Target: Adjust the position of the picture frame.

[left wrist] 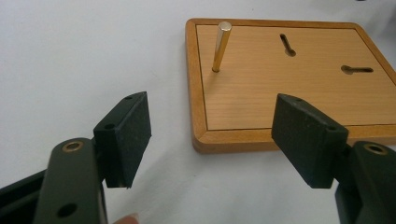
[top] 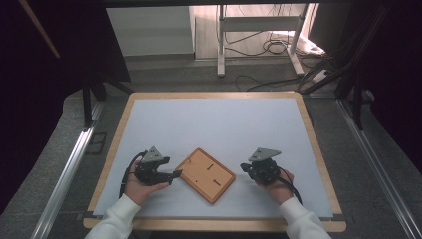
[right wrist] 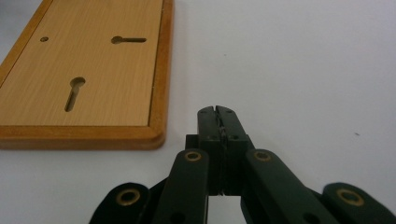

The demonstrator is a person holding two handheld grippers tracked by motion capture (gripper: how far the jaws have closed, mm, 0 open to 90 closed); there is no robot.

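Left gripper (left wrist: 212, 140) open, near wooden board (left wrist: 285, 88).

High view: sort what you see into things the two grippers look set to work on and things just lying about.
Likely part of the job:
- wooden board lying between the grippers
- brass pin standing in the board
- left gripper, jaws open toward the board
- right gripper, jaws closed

Just lying about:
- cables on the floor
- white stand beyond the table
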